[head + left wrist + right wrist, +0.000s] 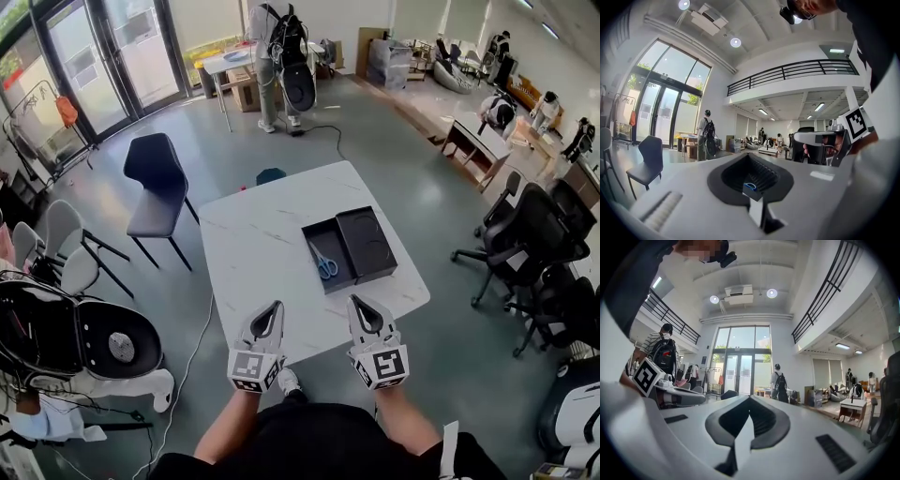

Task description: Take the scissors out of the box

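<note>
Grey polished floor (394, 187) spreads across a tall open room with glass doors at the far left, and a person with a backpack (279, 56) stands at a distant table. At the centre sits a square white marble-patterned surface (253, 253), with a black moulded plastic chair (155, 187) beside its left side and black office chairs (525, 244) off to the right. On the right half of the surface lies a shallow black rectangular cardboard box (323, 234) with its matching black lid (367, 242) set down touching its right side. Over the near edge of the surface, the left hand-held gripper (275, 307) and the right hand-held gripper (354, 303) hover side by side, well short of the box. Each has its jaws brought together with nothing between them. Inside the open box, toward its near end, rest the small blue-handled scissors (325, 266), handles toward the person. In the left gripper view a tiny blue loop (750, 186) shows right at the jaw tips, possibly the scissors' handle seen beyond them, though it is too small to tell.
</note>
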The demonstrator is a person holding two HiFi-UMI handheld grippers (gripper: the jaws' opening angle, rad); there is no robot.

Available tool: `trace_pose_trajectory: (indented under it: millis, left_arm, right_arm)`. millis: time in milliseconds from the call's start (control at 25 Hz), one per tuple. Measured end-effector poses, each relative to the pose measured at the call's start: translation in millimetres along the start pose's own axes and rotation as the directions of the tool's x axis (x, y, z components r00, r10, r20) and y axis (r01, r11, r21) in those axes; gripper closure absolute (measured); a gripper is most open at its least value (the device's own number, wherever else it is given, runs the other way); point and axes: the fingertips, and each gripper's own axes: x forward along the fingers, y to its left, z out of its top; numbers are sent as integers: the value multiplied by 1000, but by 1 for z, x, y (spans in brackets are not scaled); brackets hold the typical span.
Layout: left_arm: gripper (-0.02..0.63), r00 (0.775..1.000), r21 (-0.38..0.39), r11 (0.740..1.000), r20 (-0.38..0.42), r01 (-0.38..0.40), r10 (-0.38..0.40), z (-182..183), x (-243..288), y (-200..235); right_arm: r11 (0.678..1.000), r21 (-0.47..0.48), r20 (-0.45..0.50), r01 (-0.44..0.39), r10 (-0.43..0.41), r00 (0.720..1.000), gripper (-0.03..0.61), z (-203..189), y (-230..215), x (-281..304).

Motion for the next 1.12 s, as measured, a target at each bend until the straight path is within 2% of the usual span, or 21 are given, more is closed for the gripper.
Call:
trace_pose_trajectory:
  millis: [200,560,880,1120]
  left_arm:
    - [604,1000,1,1000,-9,25,-25,-7,15,25]
    - [604,998,11,998,-20,57,-56,-7,34,63]
    - [604,999,-24,1000,-45,6,-7,-23,54,82]
    - [604,996,-41,998,-86,-38,35,-34,68,88]
  right_arm:
    - [1000,-2,-37,-9,9,999,571,-11,16,38]
    - [998,1,-120,70,-69,990,571,-38,2,69]
    - [999,0,-192,32,-31,981,571,-65,-14,106]
    - [1000,21,-315,13,-6,949,571,-97,-30,126]
